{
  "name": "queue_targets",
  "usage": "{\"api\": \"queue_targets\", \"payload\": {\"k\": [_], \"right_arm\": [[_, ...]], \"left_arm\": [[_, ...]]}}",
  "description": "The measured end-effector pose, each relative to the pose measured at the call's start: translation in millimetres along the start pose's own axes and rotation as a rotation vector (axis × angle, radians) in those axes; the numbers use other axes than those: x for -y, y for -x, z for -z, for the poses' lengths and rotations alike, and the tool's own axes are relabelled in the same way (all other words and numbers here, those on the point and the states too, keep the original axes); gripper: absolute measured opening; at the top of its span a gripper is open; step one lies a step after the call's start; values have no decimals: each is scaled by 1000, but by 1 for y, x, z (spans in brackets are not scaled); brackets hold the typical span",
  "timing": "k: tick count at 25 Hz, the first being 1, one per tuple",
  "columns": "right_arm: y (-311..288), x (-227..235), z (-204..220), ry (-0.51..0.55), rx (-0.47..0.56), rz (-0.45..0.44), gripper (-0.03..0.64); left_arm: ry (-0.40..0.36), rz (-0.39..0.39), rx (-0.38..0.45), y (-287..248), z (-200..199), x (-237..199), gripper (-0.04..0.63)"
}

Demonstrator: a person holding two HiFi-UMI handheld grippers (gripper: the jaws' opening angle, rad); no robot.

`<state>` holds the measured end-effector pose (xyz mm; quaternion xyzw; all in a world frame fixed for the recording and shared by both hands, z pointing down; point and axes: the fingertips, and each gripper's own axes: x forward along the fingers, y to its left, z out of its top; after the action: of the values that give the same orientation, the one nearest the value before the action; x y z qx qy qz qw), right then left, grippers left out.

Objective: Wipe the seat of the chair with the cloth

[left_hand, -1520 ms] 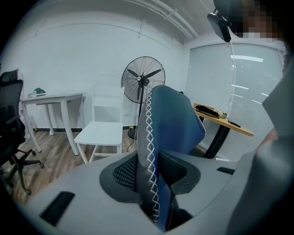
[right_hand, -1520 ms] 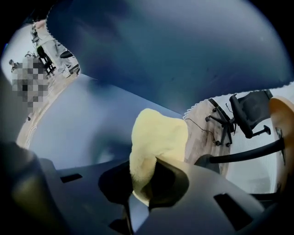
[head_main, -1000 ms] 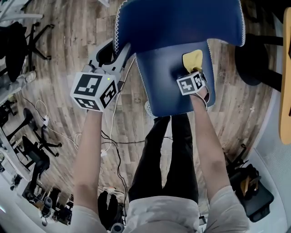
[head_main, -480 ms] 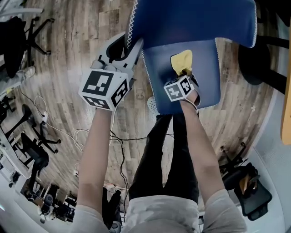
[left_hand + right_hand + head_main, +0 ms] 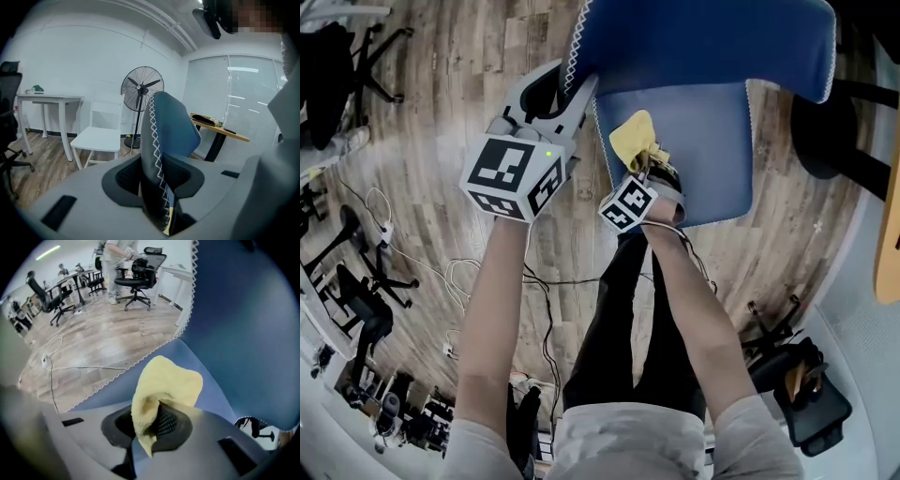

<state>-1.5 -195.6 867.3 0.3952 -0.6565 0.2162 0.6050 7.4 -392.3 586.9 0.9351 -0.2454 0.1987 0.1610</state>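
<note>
Mid-wipe, seemingly: right gripper [image 5: 652, 167] pinches the yellow cloth [image 5: 633, 137] at the left edge of the seat [image 5: 717, 150], left gripper [image 5: 571, 90] clamps the backrest [image 5: 703, 37]; next, a pressed sweep toward frame right

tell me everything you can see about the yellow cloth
The cloth is pale yellow, soft and fuzzy like terry, bunched into a loose fold. One end is pinched in the right hand-held gripper; the rest flops out past its jaws. It appears to rest on the blue chair seat, near the seat's left edge in the head view.
</note>
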Motion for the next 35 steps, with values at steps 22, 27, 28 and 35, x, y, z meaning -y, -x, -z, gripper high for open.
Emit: {"api": "queue_targets", "payload": {"k": [22,27,28,35], "right_arm": [[27,-54,-4,910,381,101,46],[28,-63,42,1287,266,-29,46],[29,-63,46,1270,254,-73,46],[32,-53,103,1223,167,-277,48]], "left_arm": [[20,-155,32,-3,1,3,132],[39,-200,6,5,3,1,133],[44,-211,3,6,3,-1,135],[54,-259,-11,7,5,-3,137]]}}
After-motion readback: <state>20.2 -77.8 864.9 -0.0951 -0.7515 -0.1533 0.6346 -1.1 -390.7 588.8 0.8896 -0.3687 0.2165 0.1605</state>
